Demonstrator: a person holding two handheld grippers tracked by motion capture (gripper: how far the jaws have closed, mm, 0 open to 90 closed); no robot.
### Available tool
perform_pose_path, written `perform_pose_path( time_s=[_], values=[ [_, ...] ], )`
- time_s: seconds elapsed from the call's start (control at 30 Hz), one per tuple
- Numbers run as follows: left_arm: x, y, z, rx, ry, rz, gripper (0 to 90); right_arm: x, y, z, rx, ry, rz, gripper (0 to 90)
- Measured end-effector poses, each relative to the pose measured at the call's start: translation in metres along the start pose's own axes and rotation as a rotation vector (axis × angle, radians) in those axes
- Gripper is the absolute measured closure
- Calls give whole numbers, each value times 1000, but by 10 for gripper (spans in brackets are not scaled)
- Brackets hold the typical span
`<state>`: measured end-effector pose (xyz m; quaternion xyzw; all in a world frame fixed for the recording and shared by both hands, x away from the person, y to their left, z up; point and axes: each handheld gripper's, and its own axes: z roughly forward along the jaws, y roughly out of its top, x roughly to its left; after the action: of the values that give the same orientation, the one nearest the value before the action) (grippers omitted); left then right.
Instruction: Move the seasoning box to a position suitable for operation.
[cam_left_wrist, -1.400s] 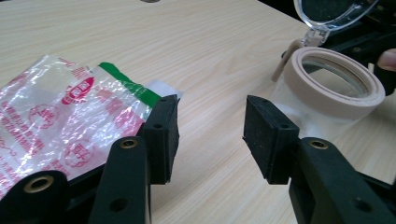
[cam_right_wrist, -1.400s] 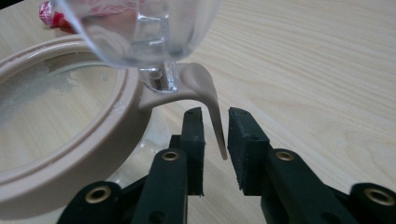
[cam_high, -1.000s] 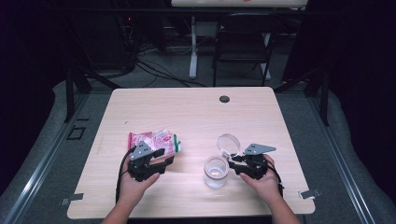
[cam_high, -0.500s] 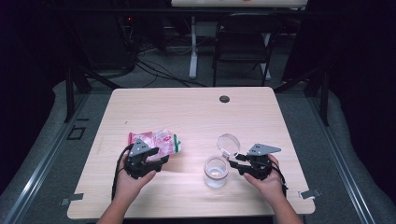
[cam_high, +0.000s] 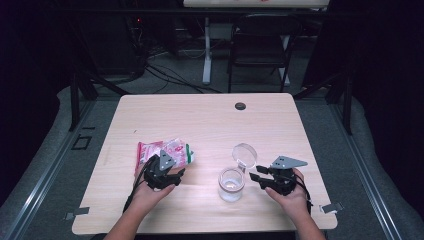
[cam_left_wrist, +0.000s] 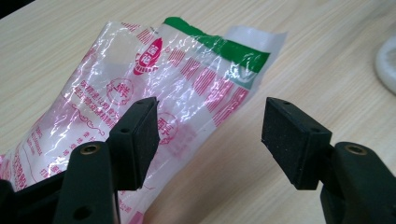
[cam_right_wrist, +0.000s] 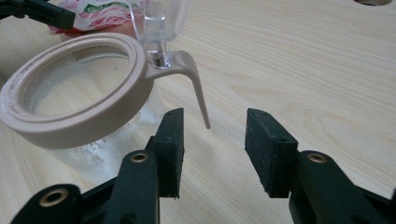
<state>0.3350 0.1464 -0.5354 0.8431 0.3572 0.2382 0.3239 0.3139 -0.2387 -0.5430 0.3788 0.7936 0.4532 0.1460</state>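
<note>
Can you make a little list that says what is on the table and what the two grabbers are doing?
table: light wood
bag: clear, with red print and a green strip, lying flat
jar: clear, beige rim, lid flipped up and open
left gripper: jaws have just been opening, now open low over the bag, one pad over it, not pinching
right gripper: jaws have just been opening, now open beside the jar near its beige latch, nothing between the pads
dark round spot: at the table's far edge
</note>
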Motion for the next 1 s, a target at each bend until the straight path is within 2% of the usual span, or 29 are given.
perform_pose_path(
  time_s=[0.1,0.17,0.3,0.37,0.57,0.83,1.0],
  values=[
    [0,0,8,17,28,41,366,0,-2,-3,-7,-8,8,573],
    [0,0,14,22,33,68,365,-1,-3,-5,-15,-12,17,570],
    [1,2,21,38,70,81,374,-1,-6,-9,-18,-22,16,564],
    [2,2,24,45,73,80,378,-1,-7,-10,-24,-24,23,564],
    [10,0,36,74,77,43,412,-2,-8,-12,-24,-28,24,561],
    [15,-2,39,98,103,17,556,-1,-9,-12,-24,-31,21,559],
    [20,-2,38,108,108,-32,664,-1,-9,-11,-26,-31,23,558]
  ],
)
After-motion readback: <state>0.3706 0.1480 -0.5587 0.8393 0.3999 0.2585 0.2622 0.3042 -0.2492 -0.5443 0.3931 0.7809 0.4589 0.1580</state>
